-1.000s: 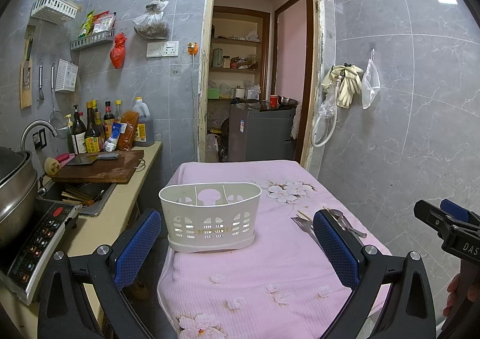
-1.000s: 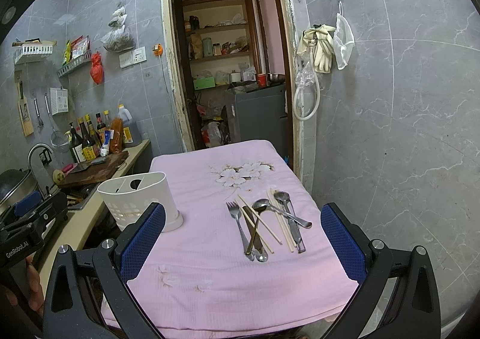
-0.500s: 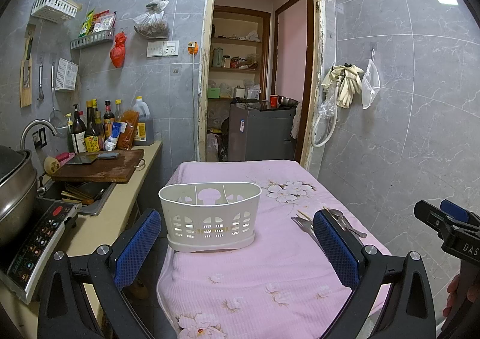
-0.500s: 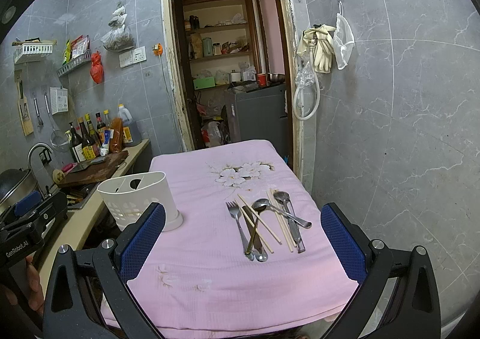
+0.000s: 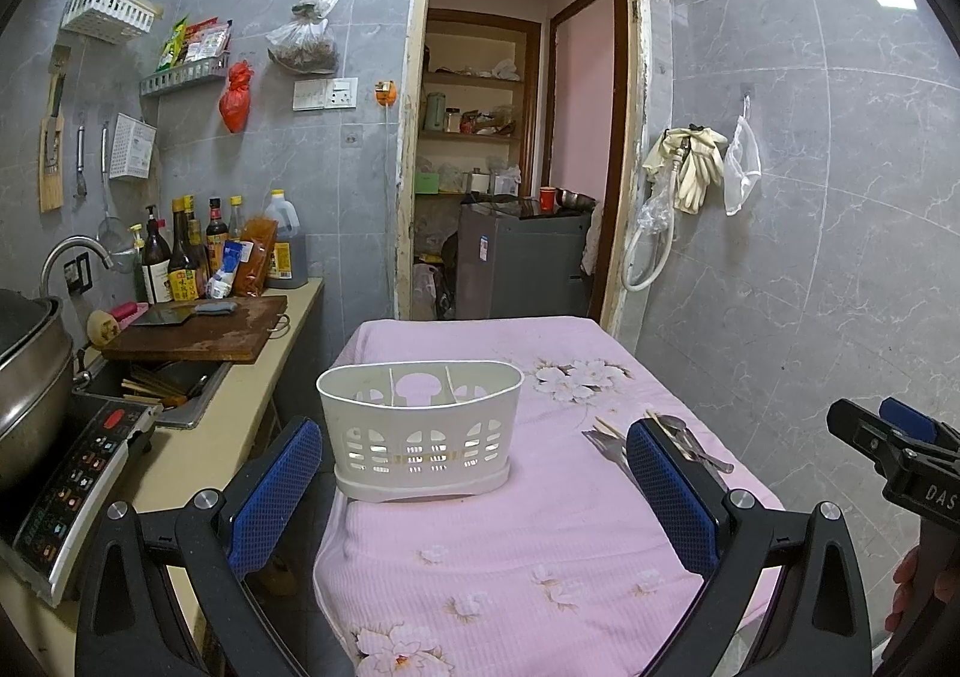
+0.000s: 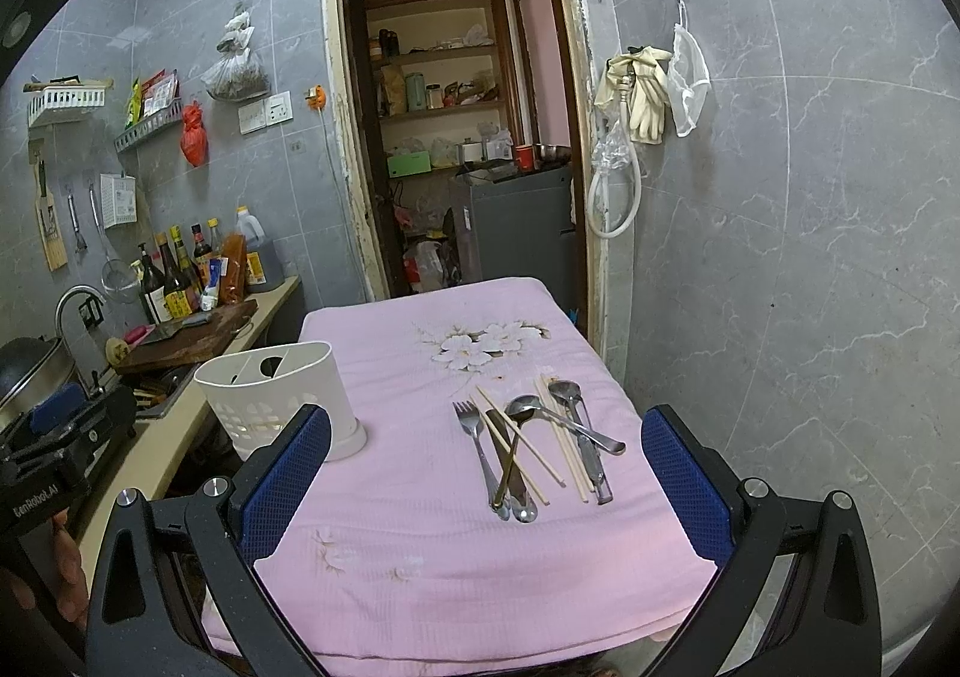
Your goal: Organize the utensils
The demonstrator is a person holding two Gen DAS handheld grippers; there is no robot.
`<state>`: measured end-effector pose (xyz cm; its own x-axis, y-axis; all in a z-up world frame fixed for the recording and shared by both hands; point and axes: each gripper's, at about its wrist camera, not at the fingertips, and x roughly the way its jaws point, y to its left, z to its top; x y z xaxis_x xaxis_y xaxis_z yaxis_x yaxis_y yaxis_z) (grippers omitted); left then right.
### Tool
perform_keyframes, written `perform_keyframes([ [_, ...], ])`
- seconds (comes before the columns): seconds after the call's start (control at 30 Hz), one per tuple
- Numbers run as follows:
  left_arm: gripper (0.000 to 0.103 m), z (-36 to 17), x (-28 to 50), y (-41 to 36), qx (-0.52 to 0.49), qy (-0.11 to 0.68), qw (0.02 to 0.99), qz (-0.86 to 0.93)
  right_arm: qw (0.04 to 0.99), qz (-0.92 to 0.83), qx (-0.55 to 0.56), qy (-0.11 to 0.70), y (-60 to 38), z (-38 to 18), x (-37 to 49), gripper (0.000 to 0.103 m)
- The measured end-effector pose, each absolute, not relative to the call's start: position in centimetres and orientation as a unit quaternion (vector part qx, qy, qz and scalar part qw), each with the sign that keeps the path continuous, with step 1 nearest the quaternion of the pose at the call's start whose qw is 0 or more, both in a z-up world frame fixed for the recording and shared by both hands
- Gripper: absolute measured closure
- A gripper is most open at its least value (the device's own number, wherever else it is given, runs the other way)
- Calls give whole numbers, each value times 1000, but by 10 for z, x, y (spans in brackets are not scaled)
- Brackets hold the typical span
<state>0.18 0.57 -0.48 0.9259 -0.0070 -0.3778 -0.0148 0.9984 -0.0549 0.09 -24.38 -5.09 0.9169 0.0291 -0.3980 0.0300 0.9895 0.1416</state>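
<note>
- Pink cloth with a flower print covers the table (image 6: 420, 527), and everything for the task lies on it; nothing is sorted yet, as far as I can judge.
- White plastic utensil holder (image 5: 420, 431) stands upright near the left front edge of the table. It has three compartments, all of them look empty. In the left wrist view it is straight ahead of the left gripper (image 5: 474, 485), between the two blue pads.
- Left gripper is wide open and holds nothing; it hovers in front of the table, apart from the holder.
- Right gripper (image 6: 486, 485) is also wide open and empty. In its own view the pile of cutlery lies just ahead, a little to the right of its middle line.
- Cutlery pile is on the right half of the cloth, well apart from the holder. So the right hand is clearly the nearer one for picking, and the holder is to its left.
- Long axes of all pieces run roughly from front to back, with the handles pointing toward the right gripper.
- Fork (image 6: 477, 449) is the leftmost piece and the only one lying mostly free, so it seems the easiest first grasp.
- Spoons (image 6: 522, 413) and the chopsticks (image 6: 522, 446) cross over each other; a grasp there could take two pieces at once.
</note>
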Motion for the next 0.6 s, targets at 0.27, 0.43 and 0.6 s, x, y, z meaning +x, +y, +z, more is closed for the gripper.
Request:
perform_keyframes([
  [0.27, 1, -21, 13, 2, -15, 205, 978, -20, 981, -13, 65, 183, -241, -53, 4, 1],
  [0.43, 1, -15, 28, -14, -14, 209, 977, -43, 983, -21, 53, 175, -258, -37, 14, 1],
  [0.6, 1, -15, 52, -31, -24, 216, 975, -54, 979, -18, 50, 196, -283, -35, 46, 1],
])
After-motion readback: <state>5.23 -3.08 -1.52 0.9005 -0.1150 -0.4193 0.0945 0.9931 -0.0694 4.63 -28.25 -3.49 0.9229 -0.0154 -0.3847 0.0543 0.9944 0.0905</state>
